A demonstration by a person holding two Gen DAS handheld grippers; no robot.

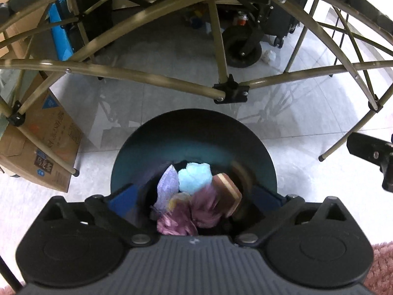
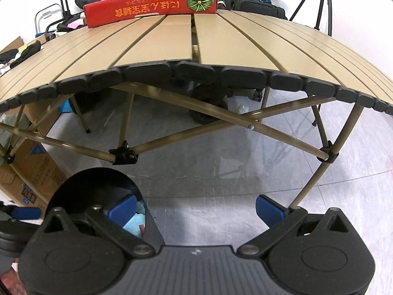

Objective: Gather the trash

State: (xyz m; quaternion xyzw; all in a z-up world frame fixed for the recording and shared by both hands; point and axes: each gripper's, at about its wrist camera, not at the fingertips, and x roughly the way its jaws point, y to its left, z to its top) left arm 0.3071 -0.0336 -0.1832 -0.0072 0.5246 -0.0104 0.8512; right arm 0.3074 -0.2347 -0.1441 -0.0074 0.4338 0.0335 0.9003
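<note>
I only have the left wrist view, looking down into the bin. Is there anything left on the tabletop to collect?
Observer: On the table the right wrist view shows only a red box, lying at the far edge.
Operator: I can see a pale crumpled scrap on the floor near a wheel. Does your other view have it too?
Observer: Yes, the scrap shows under the table beside the dark wheel.
Operator: Is the right gripper carrying anything?
Observer: No, the right gripper has its jaws open and empty, next to the bin.
</note>
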